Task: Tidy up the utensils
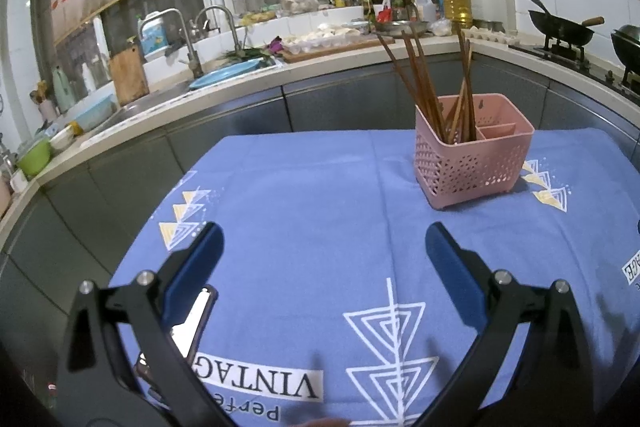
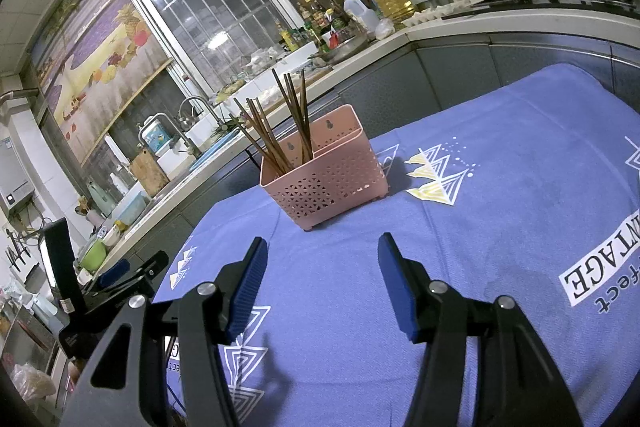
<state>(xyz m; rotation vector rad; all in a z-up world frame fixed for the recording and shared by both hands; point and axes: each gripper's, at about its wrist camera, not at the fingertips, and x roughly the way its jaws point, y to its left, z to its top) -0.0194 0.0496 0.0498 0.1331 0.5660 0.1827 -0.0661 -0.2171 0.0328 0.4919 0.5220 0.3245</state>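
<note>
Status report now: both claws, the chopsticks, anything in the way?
Left claw open, empty. Right claw open, empty. Chopsticks standing in pink caddy on blue cloth. Nothing between claws and caddy.

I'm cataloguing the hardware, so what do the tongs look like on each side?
Both match: the left tongs and right tongs have matte black angular linkage arms with silver round pivot bolts, tipped by flat rectangular dark blue pads. No cables or markings show on them.

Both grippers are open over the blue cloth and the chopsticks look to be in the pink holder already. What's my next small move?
Probably ease both grippers back and stop. The chopsticks all stand in the pink holder, no loose utensil shows on the blue cloth, and the left gripper and right gripper are open, holding nothing.
</note>
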